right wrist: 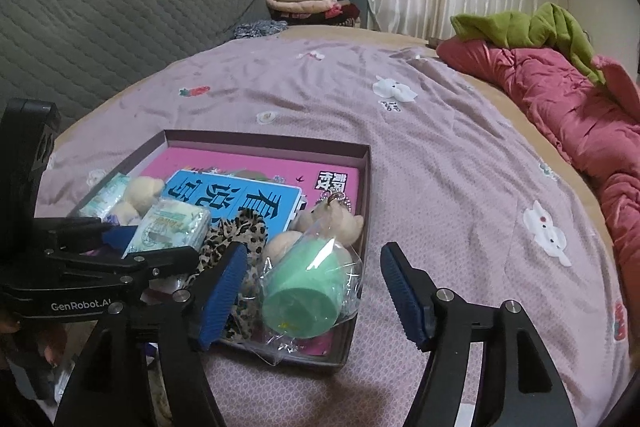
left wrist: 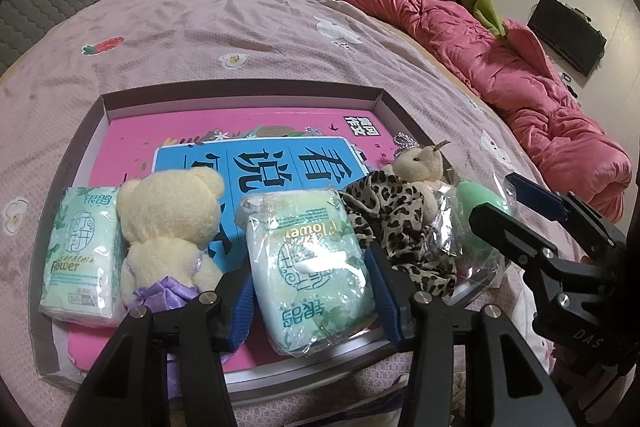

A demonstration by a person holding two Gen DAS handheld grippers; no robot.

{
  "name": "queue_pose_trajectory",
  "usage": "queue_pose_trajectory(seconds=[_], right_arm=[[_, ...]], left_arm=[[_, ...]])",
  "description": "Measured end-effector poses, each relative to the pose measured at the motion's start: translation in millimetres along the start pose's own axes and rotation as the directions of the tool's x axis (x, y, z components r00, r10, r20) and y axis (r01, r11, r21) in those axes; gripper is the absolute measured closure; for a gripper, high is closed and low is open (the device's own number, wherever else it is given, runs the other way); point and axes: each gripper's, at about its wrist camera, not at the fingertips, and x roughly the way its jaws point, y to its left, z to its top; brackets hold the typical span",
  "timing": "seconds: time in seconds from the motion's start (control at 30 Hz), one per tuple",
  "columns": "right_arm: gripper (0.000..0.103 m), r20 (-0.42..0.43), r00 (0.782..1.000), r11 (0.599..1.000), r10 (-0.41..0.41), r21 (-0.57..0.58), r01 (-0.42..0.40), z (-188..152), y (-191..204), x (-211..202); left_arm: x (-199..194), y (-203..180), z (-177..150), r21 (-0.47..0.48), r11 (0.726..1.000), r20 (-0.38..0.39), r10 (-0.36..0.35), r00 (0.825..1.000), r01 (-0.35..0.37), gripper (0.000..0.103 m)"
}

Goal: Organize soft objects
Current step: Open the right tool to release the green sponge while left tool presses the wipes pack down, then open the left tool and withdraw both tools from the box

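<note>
Tissue packs (left wrist: 312,267), bears (left wrist: 168,227), in tray (left wrist: 240,95)

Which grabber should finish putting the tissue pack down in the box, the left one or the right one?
Probably the left. The left gripper already has the tissue pack between its pads, inside the box. The right gripper stands open, with the bagged green sponge lying loose between its fingers.

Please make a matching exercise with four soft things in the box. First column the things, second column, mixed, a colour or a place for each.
1. bear in purple dress
2. tissue pack at the left gripper
3. green sponge in clear wrap
4. leopard cloth

a. spotted brown and black
b. between blue pads
c. cream-yellow fur
d. at the box's right end

Pairs: 1-c, 2-b, 3-d, 4-a
</note>
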Motion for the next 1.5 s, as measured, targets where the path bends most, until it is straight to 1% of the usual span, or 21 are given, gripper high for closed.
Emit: queue_pose_trajectory(seconds=[0.37, 0.63, 0.77, 0.93, 1.23, 1.5], right_arm=[[0.032, 0.001, 1.0, 1.0, -0.001, 0.0, 0.001, 0, 0, 0], [0.031, 0.011, 1.0, 1.0, 0.013, -0.005, -0.013, 0, 2, -1], [0.031, 0.01, 1.0, 1.0, 0.015, -0.008, -0.015, 0, 3, -1], [0.031, 0.027, 1.0, 1.0, 0.014, -0.007, -0.013, 1, 3, -4], [0.03, 0.039, 0.999, 1.0, 0.027, -0.014, -0.026, 2, 4, -9], [0.03, 0.052, 0.998, 1.0, 0.029, -0.012, -0.029, 2, 3, -13]], left_arm=[[-2, 0, 1, -0.01, 1.0, 0.003, -0.01, 1.0, 0.01, 0.05], [-5, 3, 3, -0.025, 1.0, 0.011, -0.017, 1.0, 0.017, 0.049], [-10, 4, 4, -0.034, 0.999, 0.024, -0.025, 0.999, 0.026, 0.043], [-15, 3, 6, -0.039, 0.999, 0.024, -0.018, 1.0, 0.018, 0.043], [-30, -1, 6, -0.01, 1.0, 0.061, -0.006, 0.998, 0.007, 0.042], [-42, 0, 7, -0.007, 1.0, 0.096, 0.006, 0.995, -0.005, 0.04]])
